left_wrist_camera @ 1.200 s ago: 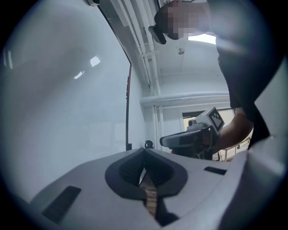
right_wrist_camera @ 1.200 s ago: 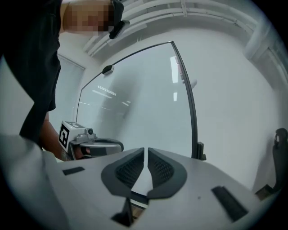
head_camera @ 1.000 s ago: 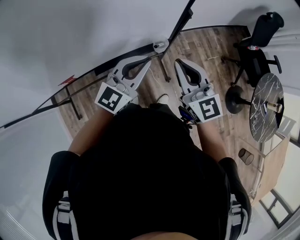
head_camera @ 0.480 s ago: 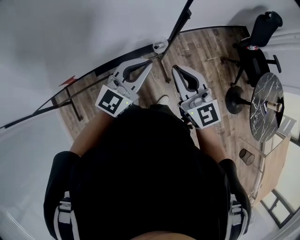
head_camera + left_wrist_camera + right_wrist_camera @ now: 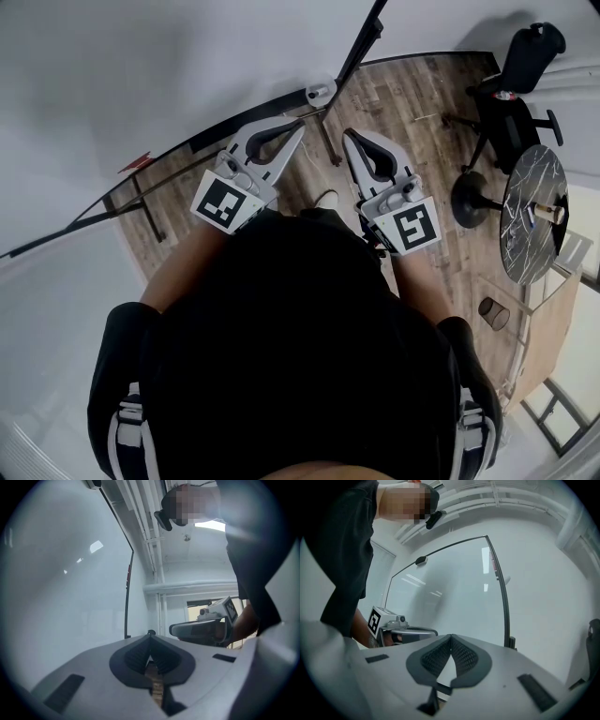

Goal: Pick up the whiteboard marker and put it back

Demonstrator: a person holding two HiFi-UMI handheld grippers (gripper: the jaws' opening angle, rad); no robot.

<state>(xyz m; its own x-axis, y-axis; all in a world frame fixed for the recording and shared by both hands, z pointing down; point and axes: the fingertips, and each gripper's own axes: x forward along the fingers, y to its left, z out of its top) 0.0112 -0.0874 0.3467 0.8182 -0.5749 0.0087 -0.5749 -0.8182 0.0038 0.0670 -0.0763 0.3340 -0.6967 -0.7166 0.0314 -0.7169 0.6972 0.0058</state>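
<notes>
No whiteboard marker shows in any view. In the head view I hold both grippers level in front of my body, facing the whiteboard [image 5: 141, 84]. The left gripper [image 5: 300, 127] is shut with nothing in it; in the left gripper view [image 5: 150, 635] its dark pads meet at the tip. The right gripper [image 5: 346, 137] is also shut and empty, and its pads touch in the right gripper view [image 5: 451, 636]. Both point at the board [image 5: 450, 588], whose black frame [image 5: 501, 588] runs up on the right. Each gripper shows in the other's view, the right gripper [image 5: 201, 629] and the left gripper [image 5: 401, 631].
A black office chair [image 5: 514, 80] stands on the wooden floor at the upper right. Below it is a round marble-topped table [image 5: 525, 230] with a small item on it. A small cup-like bin [image 5: 491, 311] sits on the floor. The whiteboard's stand legs [image 5: 145, 211] cross the floor.
The right gripper has shifted slightly left, closer to the left gripper. The left gripper has stayed in place. Both stay shut.
</notes>
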